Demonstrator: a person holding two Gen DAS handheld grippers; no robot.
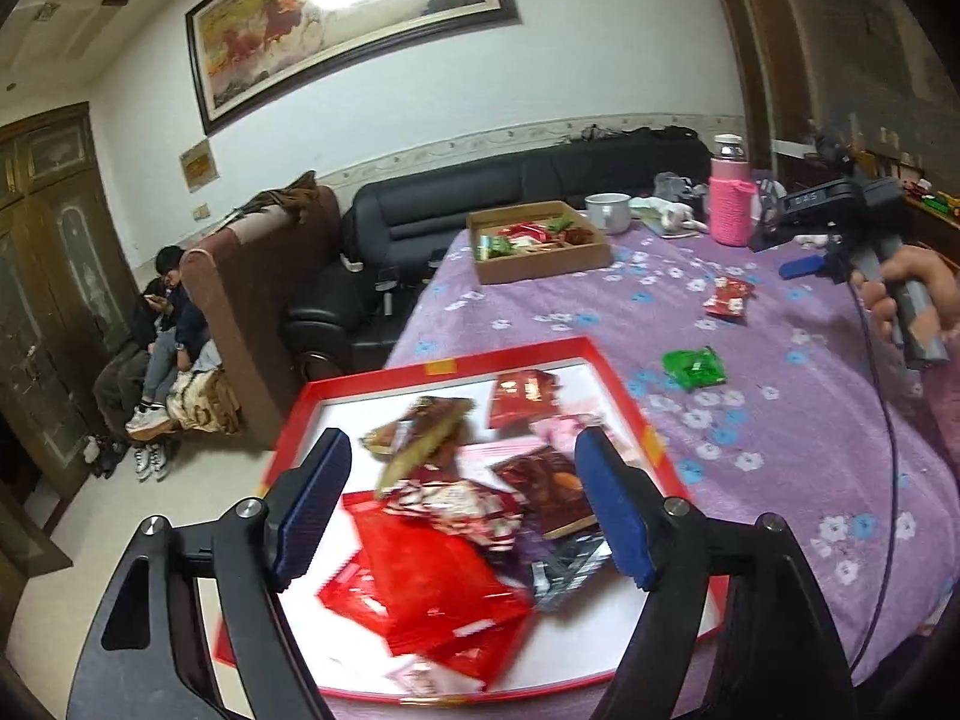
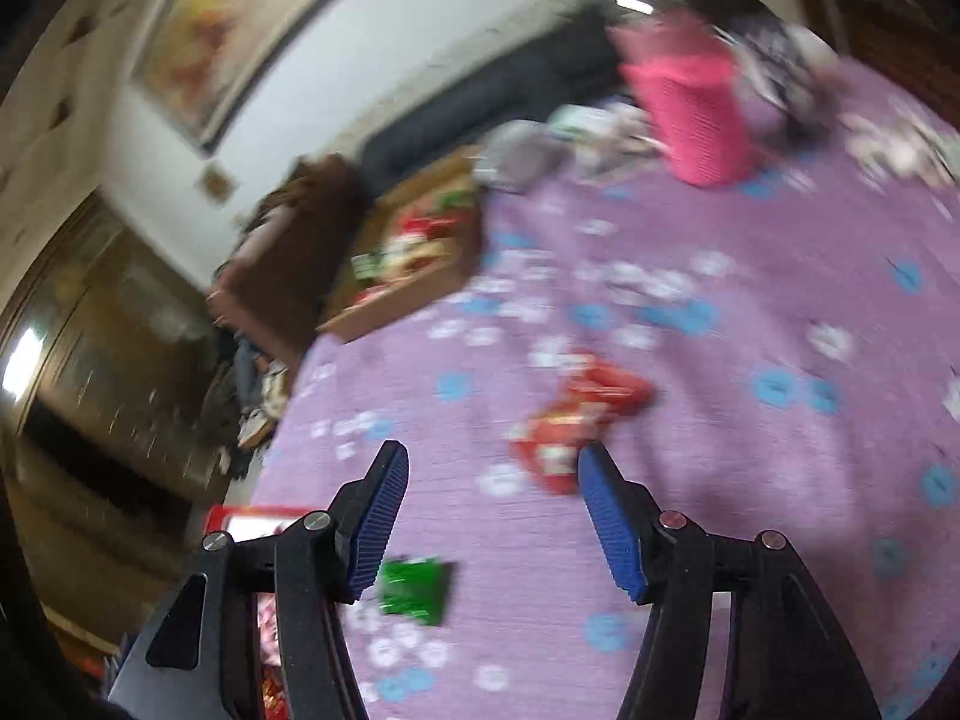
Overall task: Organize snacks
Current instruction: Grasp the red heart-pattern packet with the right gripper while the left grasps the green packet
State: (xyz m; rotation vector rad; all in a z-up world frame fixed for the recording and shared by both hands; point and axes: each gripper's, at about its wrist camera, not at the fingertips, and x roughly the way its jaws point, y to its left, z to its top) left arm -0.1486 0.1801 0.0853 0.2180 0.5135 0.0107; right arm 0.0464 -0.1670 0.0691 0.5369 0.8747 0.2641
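Observation:
My left gripper (image 1: 463, 438) stands open over a red-rimmed tray (image 1: 516, 354) at the near left corner of the purple flowered tablecloth (image 1: 780, 450). The tray holds a heap of red and dark snack packets (image 1: 444, 588). A blurred brown-gold packet (image 1: 420, 438) lies tilted between the fingers, and neither pad touches it. In the blurred right wrist view, my right gripper (image 2: 492, 449) is open above the cloth with nothing in it. A red packet (image 2: 576, 420) lies just past its right finger, and a green packet (image 2: 415, 589) lies below its left finger. Both the red packet (image 1: 728, 297) and the green packet (image 1: 694, 367) also show in the left wrist view.
A cardboard box (image 1: 540, 267) of sorted snacks sits at the table's far side. Beyond it are a white mug (image 1: 607, 211) and a pink-sleeved bottle (image 1: 731, 204). A black sofa (image 1: 480, 198) runs behind the table. People sit on a couch (image 1: 168, 324) at the left.

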